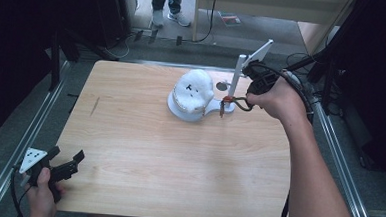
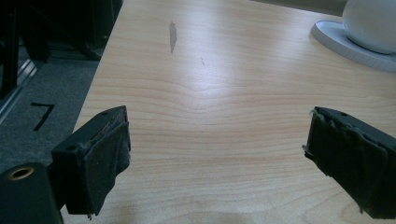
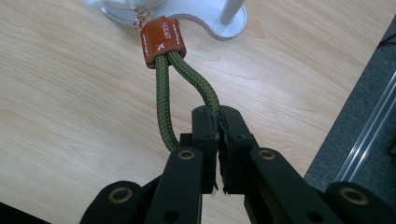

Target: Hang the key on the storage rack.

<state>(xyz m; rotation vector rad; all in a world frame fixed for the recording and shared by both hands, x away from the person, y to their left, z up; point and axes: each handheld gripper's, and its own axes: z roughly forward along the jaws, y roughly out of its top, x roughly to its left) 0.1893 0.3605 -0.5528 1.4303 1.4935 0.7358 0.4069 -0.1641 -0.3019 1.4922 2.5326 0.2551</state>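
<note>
Rope loop (image 3: pixel 187 88) of green cord, banded in brown leather (image 3: pixel 162 41), sat clamped in the right tool (image 3: pixel 218 140) beside the white stand (image 1: pixel 193 106). Left tool (image 2: pixel 217 158) hung released above the worktop (image 1: pixel 153 156).

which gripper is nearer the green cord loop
Right. The right gripper is shut on the green cord loop, beside the white stand. The left gripper sits open at the table's near left corner, far away.

My black claw (image 3: pixel 218 140) pinches an olive-green braided cord loop (image 3: pixel 187 88) with a brown leather tag (image 3: pixel 162 41). The stand (image 1: pixel 188 113) is white, and the table (image 1: pixel 143 151) is pale wood grain.
</note>
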